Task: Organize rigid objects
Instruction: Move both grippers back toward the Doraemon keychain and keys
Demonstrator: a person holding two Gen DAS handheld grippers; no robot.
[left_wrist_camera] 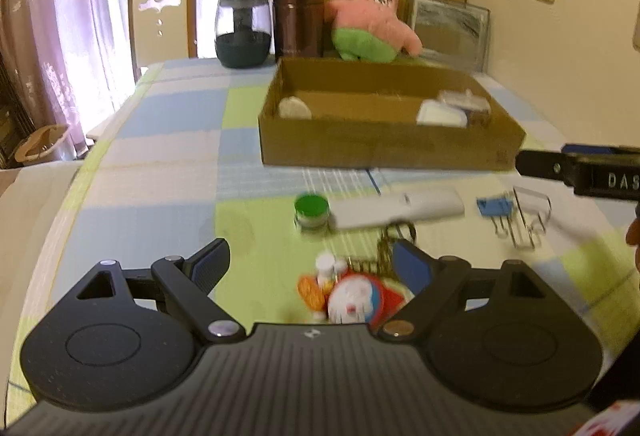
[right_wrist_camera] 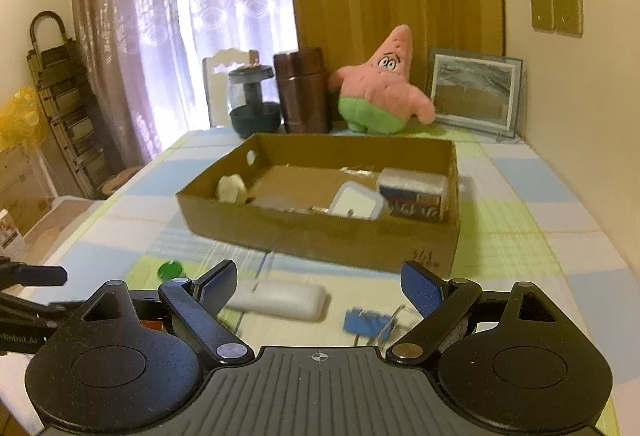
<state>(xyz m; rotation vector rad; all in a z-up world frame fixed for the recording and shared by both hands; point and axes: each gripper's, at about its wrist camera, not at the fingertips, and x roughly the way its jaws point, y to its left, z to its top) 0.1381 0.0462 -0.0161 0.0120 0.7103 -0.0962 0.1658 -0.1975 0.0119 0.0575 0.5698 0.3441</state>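
Both the left gripper (left_wrist_camera: 310, 260) and right gripper (right_wrist_camera: 318, 286) gape, grasping nothing; the white case (right_wrist_camera: 280, 301) before the cardboard box (right_wrist_camera: 320, 240) looks light, stiff, slippery: pinch its 2 long sides

The left black plastic two-finger gripper (left_wrist_camera: 310, 260) fills the lower frame: a ribbed grey centre plate, two round black housings, silver pivot screws, blue ribbed finger pads (left_wrist_camera: 412, 268). The right black plastic two-finger gripper (right_wrist_camera: 318, 286) looks identical, with a small crosshair mark.
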